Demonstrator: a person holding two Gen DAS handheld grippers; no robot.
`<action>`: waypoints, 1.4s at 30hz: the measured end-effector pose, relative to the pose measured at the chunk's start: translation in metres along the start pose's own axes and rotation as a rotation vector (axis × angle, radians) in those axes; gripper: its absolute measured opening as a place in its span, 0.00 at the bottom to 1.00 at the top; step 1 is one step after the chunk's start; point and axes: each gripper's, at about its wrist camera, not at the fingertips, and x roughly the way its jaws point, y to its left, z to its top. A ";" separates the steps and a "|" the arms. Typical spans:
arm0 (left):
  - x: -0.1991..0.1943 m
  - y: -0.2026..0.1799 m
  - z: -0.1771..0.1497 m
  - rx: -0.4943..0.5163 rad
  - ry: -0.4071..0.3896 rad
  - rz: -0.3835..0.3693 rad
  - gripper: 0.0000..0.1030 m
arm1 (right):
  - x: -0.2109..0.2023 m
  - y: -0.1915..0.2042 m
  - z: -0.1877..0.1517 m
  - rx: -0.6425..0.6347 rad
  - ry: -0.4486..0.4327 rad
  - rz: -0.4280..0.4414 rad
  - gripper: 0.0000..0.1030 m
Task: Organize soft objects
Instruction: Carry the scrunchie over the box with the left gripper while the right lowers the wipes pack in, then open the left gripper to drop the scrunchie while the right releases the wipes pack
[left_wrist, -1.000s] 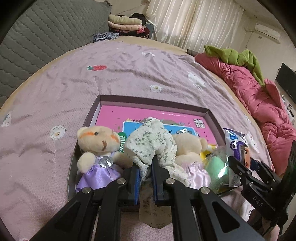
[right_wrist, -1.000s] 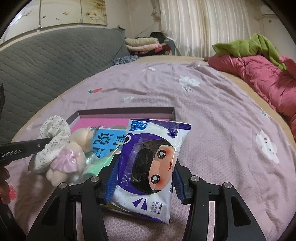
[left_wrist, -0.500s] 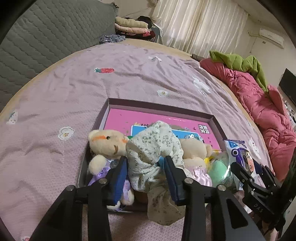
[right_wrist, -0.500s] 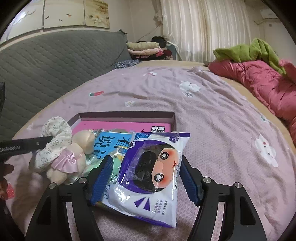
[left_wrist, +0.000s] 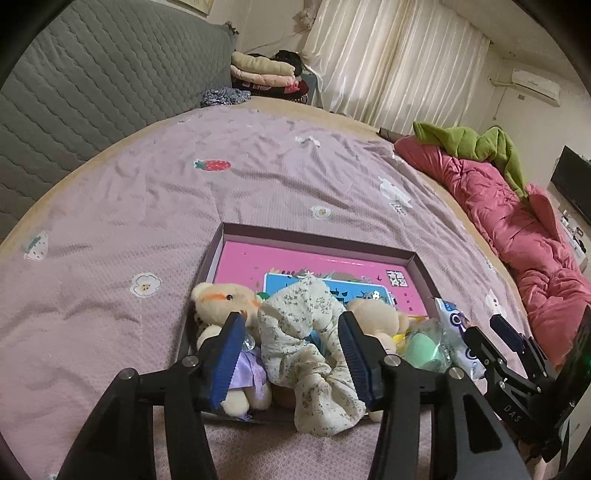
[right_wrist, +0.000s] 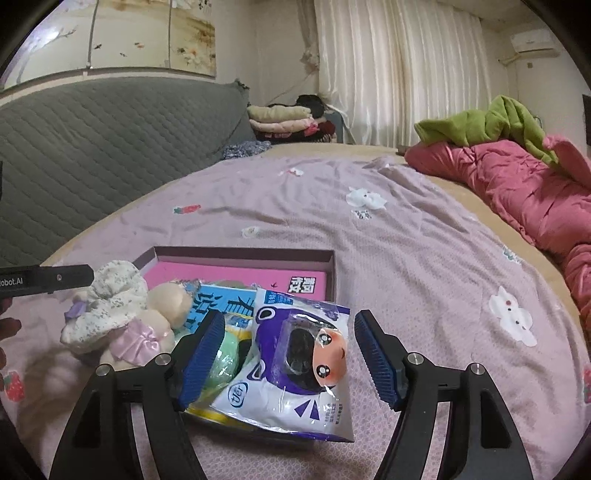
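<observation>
- Left wrist view: my left gripper (left_wrist: 291, 354) has just been opening, and its blue pads (left_wrist: 226, 360) now stand clear on either side of the floral cloth scrunchie (left_wrist: 306, 343), gripping nothing.
- The scrunchie lies draped over the near edge of the shallow box (left_wrist: 236, 236), its lower end spilling onto the bed (left_wrist: 147, 206).
- Left of it, inside the box, sits a cream teddy bear in a lilac dress (left_wrist: 221, 314), partly behind my left pad. A second cream bear (left_wrist: 373, 314) lies just right of the scrunchie.
- Further right I see a green soft item in clear wrap (left_wrist: 424, 341) and the wipes packet (left_wrist: 454, 332), with my right gripper (left_wrist: 491, 332) at the frame's edge.
- A pink and blue printed sheet (left_wrist: 314, 266) lines the box floor.
- Right wrist view: my right gripper (right_wrist: 288, 354) is spread wide, its jaws having opened within the last second. The wipes packet (right_wrist: 295, 365) lies between the pads untouched, resting on the near right corner of the box (right_wrist: 258, 254) and overhanging onto the bed (right_wrist: 424, 258).
- The green wrapped item (right_wrist: 221, 356) sits just behind the left pad, beside the packet.
- At the left the scrunchie (right_wrist: 110, 306) lies heaped against the bear with a pink bow (right_wrist: 147, 328), and one finger of my left gripper (right_wrist: 55, 282) reaches in above them.
- A pink quilt (right_wrist: 517, 184) lies bunched well apart on the far right.
</observation>
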 end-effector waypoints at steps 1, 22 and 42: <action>-0.002 0.000 0.000 -0.001 -0.003 0.001 0.51 | -0.002 0.000 0.000 -0.001 -0.003 0.000 0.72; -0.047 -0.007 -0.022 0.050 -0.045 0.009 0.63 | -0.063 0.030 0.001 -0.013 -0.072 0.003 0.72; -0.082 0.008 -0.061 0.046 -0.033 0.028 0.63 | -0.116 0.092 -0.025 -0.090 -0.025 -0.024 0.72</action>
